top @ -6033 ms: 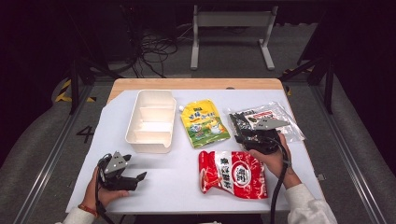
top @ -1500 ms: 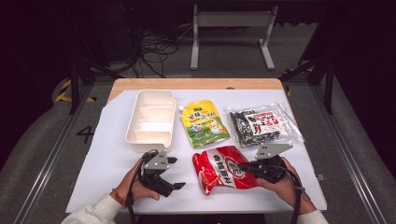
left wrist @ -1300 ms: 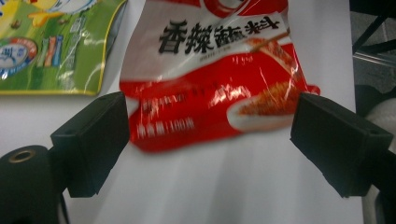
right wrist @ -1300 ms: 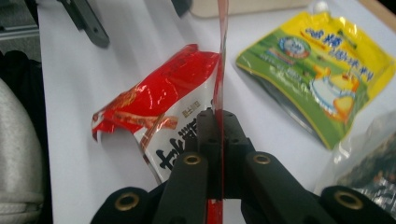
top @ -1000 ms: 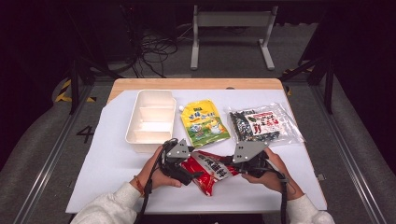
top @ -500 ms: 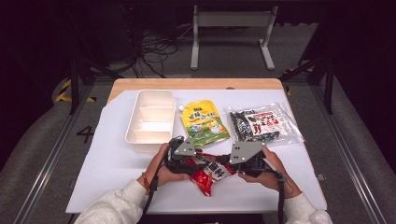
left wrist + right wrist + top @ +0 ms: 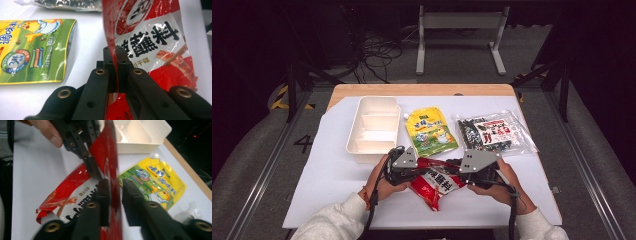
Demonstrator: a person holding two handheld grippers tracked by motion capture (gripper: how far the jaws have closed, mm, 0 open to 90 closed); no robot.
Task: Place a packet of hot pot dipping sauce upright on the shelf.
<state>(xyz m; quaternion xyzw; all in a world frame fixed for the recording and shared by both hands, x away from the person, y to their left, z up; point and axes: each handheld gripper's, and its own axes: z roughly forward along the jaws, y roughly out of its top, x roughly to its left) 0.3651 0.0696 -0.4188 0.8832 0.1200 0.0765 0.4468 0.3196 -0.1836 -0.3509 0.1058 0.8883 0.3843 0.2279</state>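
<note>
Three packets were counted: one red packet (image 7: pixel 435 181) between the two grippers, one yellow pouch (image 7: pixel 430 132) just beyond the left gripper (image 7: pixel 412 167), and one clear bag (image 7: pixel 494 133) beyond the right gripper (image 7: pixel 457 164). One white tray (image 7: pixel 373 128) showed perhaps three compartments.

The left gripper (image 7: pixel 116 53) rises from the bottom edge with its black jaws pressed together on the edge of a red packet (image 7: pixel 150 37) — the thin plastic runs straight down between them and shows again below the jaw tips. The packet stands upright off the white table (image 7: pixel 85 50), its face to the right of the jaws, with big black characters on a white patch and a picture of chopsticks below. Left of the packet a yellow-green pouch (image 7: pixel 32 52) lies flat, apart from it, and beyond that pouch — at the top edge — lies a clear bag (image 7: pixel 65 3) of dark bits.
</note>
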